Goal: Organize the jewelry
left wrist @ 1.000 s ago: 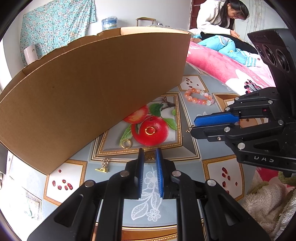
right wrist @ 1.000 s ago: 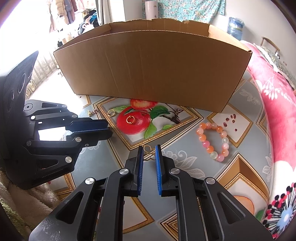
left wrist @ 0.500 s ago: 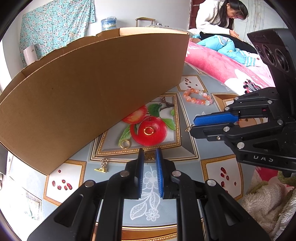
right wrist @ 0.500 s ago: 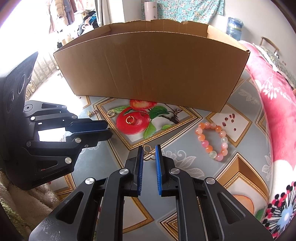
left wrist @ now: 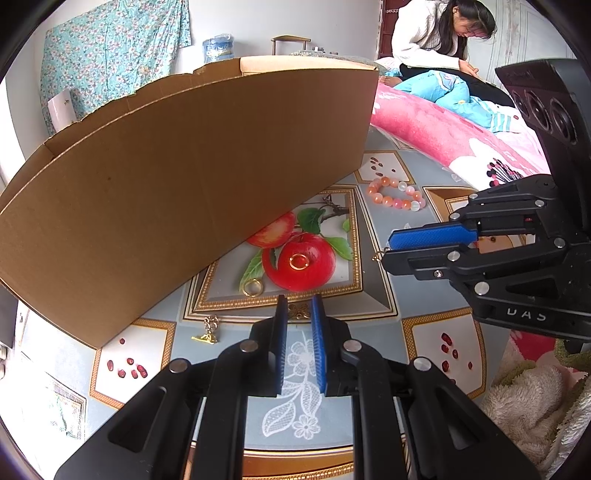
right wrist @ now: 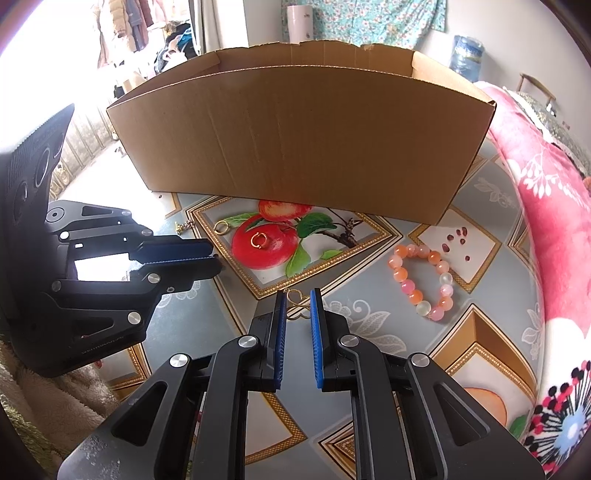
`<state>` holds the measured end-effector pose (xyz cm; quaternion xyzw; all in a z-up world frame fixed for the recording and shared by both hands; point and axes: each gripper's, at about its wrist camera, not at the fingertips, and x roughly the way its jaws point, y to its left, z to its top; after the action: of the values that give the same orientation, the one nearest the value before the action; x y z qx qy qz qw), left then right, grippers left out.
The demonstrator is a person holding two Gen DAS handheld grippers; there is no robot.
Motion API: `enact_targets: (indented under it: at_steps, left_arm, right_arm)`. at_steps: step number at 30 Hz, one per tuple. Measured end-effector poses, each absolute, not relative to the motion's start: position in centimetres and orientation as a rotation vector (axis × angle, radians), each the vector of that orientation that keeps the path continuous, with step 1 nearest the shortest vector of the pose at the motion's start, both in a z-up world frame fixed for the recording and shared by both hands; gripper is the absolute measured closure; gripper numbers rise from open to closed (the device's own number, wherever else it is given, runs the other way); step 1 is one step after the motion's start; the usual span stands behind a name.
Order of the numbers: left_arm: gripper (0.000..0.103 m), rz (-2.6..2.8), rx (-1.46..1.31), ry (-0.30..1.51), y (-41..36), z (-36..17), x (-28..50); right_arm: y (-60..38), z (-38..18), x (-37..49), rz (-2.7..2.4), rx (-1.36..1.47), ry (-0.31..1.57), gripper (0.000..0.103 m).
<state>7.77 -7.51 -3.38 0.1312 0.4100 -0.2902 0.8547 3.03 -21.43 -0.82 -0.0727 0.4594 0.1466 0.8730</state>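
Jewelry lies on a fruit-patterned tablecloth in front of a cardboard box [left wrist: 184,177] [right wrist: 295,140]. A pink and orange bead bracelet [left wrist: 396,194] [right wrist: 424,282] lies to the right. A gold ring [left wrist: 298,261] [right wrist: 258,240] rests on the printed apple, a second gold ring [left wrist: 253,287] [right wrist: 220,227] beside it. A gold chain with a clasp [left wrist: 208,329] [right wrist: 183,225] lies near the box. My left gripper [left wrist: 298,308] [right wrist: 212,255] is slightly open over a small gold ornament [left wrist: 299,312]. My right gripper [right wrist: 296,301] [left wrist: 386,251] is slightly open around a gold earring [right wrist: 297,306].
A pink floral blanket [left wrist: 443,136] [right wrist: 546,192] lies along the right side. A fluffy beige towel [left wrist: 532,398] sits at the near edge. A person [left wrist: 436,33] sits in the background. The box wall stands tall just behind the jewelry.
Both grippers have barely moved. The view has shifted slightly towards the table. No jewelry has moved.
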Motion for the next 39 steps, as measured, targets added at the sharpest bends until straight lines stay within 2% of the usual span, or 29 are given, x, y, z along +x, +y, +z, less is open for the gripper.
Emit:
enact_targets:
  at_steps: [39]
  left_arm:
    - [0.091, -0.607, 0.244, 0.824, -6.6, -2.2, 7.4]
  right_arm:
    - [-20.6, -0.2, 2.5, 0.291, -0.171, 0.938, 0.092]
